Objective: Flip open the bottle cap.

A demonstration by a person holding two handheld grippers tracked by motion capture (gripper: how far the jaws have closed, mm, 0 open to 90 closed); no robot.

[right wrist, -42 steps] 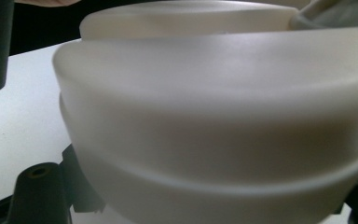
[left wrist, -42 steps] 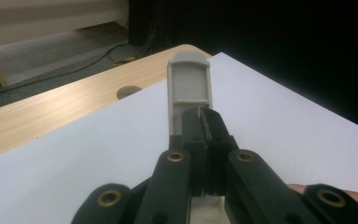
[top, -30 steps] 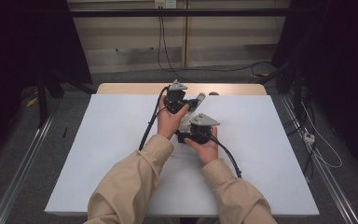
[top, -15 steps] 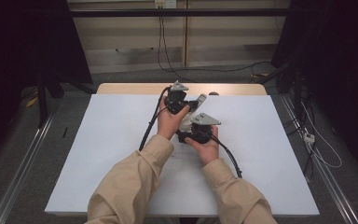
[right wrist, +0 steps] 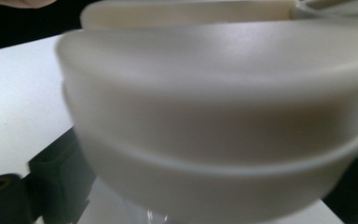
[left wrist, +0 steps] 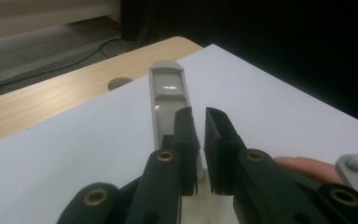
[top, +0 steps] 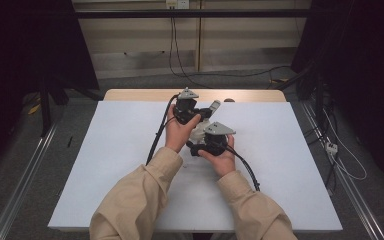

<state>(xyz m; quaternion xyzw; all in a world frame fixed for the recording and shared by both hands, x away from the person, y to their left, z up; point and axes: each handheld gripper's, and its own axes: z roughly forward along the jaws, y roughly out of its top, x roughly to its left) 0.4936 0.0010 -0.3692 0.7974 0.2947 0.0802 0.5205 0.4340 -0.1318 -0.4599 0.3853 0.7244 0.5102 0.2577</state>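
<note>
A cream round vessel (top: 199,131) with a grey handle (top: 214,106) is held over the middle of the table. In the right gripper view its blurred wall (right wrist: 214,116) spans the space between the two black jaws. My right gripper (right wrist: 203,177) is shut on it, and its jaws have just been opening. In the left gripper view the handle (left wrist: 168,88) runs forward under the left-hand jaw. My left gripper (left wrist: 199,116) has just been opening; its jaws stand a narrow slit apart with nothing between them.
A white sheet (top: 105,165) covers the table, and a strip of bare wood (top: 145,94) with a round hole (left wrist: 119,83) shows at the far edge. A black cable (top: 157,137) trails from each gripper across the sheet. Dark floor and metal rails surround the table.
</note>
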